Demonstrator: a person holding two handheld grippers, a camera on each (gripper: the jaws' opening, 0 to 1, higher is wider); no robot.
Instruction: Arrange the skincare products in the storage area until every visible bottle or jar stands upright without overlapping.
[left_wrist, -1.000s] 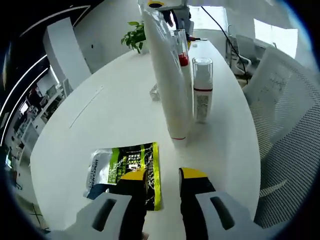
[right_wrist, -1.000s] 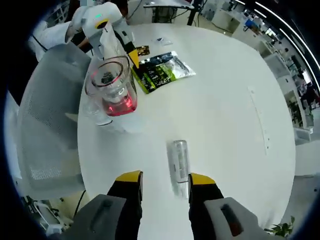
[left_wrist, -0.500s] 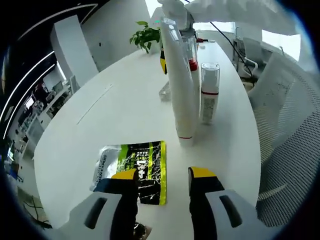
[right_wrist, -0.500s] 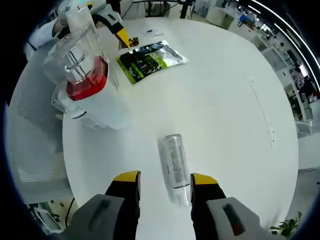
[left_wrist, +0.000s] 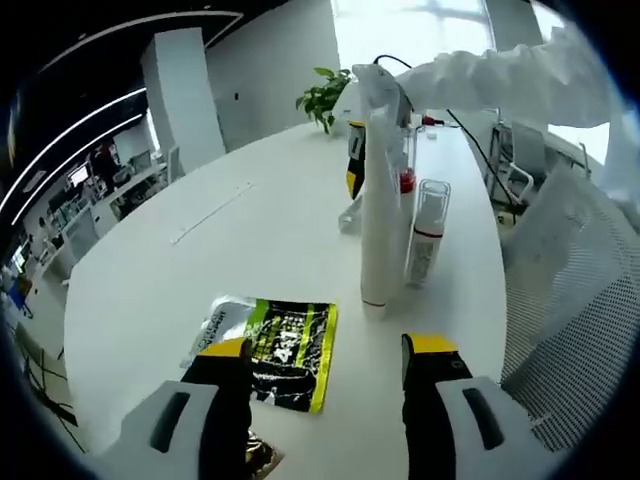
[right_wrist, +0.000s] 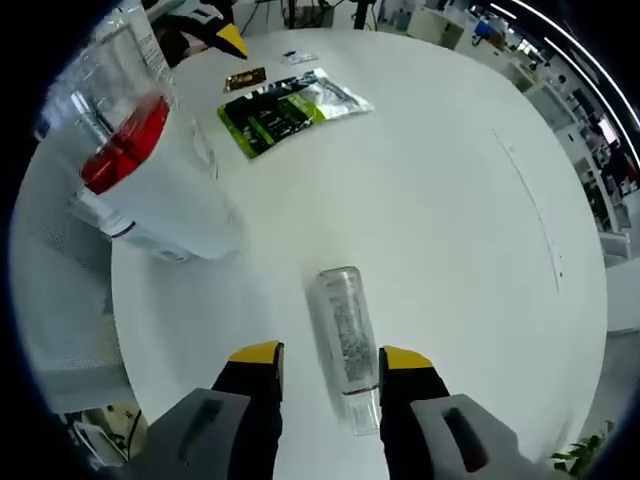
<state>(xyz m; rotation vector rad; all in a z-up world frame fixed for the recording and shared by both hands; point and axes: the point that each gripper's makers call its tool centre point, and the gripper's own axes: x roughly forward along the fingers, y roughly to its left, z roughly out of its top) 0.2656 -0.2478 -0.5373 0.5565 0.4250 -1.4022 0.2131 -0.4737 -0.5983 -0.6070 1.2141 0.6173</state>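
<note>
A small clear bottle (right_wrist: 340, 325) lies on its side on the white table (right_wrist: 450, 220); my right gripper (right_wrist: 330, 358) is open with its jaws on either side of the bottle's lower half. In the left gripper view that right gripper (left_wrist: 357, 150) reaches down behind a tall white tube (left_wrist: 377, 215). Beside the tube a clear-capped bottle with a red band (left_wrist: 425, 235) stands upright, and another bottle with red (left_wrist: 405, 165) stands behind it. My left gripper (left_wrist: 328, 350) hangs open over the near table edge, holding nothing.
A green sachet (left_wrist: 278, 340) lies flat by my left jaw, with a small brown sachet (right_wrist: 245, 78) beyond it. A mesh chair (left_wrist: 570, 300) stands at the table's right edge. A potted plant (left_wrist: 325, 90) sits at the far end.
My right gripper has moved forward along the lying bottle, which now sits further in between its jaws. My left gripper has drawn back from the standing bottles and its jaws have spread wider.
</note>
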